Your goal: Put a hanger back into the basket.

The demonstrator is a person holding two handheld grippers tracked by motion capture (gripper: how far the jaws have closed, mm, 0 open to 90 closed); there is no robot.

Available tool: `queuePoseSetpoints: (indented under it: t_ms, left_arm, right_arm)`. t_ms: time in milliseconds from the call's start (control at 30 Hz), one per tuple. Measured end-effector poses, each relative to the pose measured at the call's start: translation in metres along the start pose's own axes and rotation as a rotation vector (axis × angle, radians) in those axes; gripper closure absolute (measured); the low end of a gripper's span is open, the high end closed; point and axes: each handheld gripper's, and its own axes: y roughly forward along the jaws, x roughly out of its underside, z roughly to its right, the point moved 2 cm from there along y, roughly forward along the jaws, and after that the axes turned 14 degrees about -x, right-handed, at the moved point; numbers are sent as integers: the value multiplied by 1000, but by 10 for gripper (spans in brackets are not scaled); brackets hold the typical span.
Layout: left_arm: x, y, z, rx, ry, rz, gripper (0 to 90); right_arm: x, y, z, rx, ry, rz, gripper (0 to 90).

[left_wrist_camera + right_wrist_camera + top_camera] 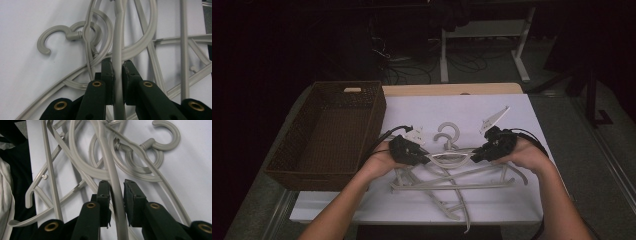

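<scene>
High view looks down from afar; both gripper views closely share the hangers (452, 170).

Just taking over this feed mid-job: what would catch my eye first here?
A tangle of grey hangers lies on the white tabletop in front of the person. The left tool is shut on one hanger's arm, while the right tool straddles the other arm with a gap at one pad. A dark wicker basket sits empty at the left.

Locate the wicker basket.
In the high view the wicker basket sits on the table's left side, just left of the left hand-held gripper and the hangers.
</scene>
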Motion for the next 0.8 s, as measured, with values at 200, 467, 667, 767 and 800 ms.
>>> queuePoseSetpoints:
  t_ms: [200,467,667,767,800]
  left_arm:
    - [0,-6,-1,-12,-29,21,820]
    - [-4,-14,-2,-65,-18,-10,821]
    - [-10,-22,-5,-98,-50,-17,821]
    - [-15,-32,-9,-125,-75,-17,821]
    - [-17,-36,-11,-133,-73,-25,821]
  right_arm:
    - [-1,-3,4,31,27,32,560]
    - [-5,-25,0,64,50,199,364]
    - [-6,-35,-2,106,51,213,297]
    - [-4,-40,-3,132,54,227,270]
    - [-4,-42,-3,144,57,232,268]
